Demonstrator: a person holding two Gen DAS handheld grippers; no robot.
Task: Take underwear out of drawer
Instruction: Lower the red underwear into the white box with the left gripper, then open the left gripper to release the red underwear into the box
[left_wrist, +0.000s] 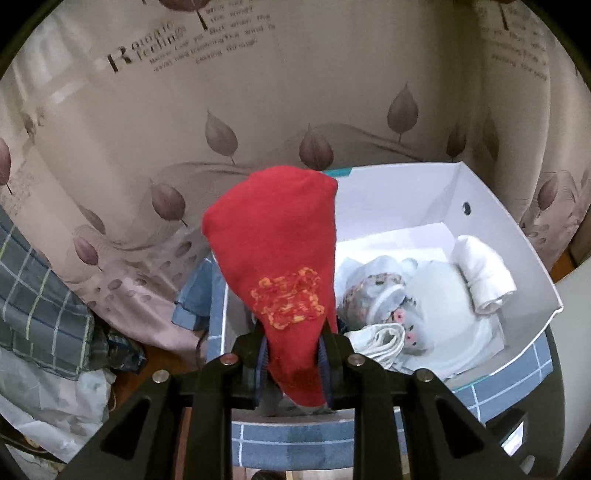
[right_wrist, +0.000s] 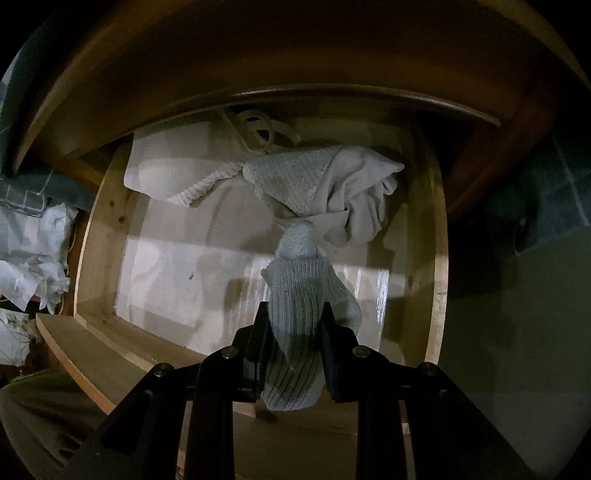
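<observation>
My left gripper is shut on a red garment with an orange embroidered patch and holds it up over the left edge of a white cardboard box. Rolled white and patterned underwear lies in the box. My right gripper is shut on a grey ribbed knit garment and holds it over the open wooden drawer. A pale waffle-knit garment hangs from the grey one's far end. A white folded piece with straps lies at the drawer's back left.
The box stands on a blue checked cloth. A beige curtain with a leaf print hangs behind it. Plaid bedding is piled at the left. The drawer's floor has a white liner; crumpled white cloth lies left of the drawer.
</observation>
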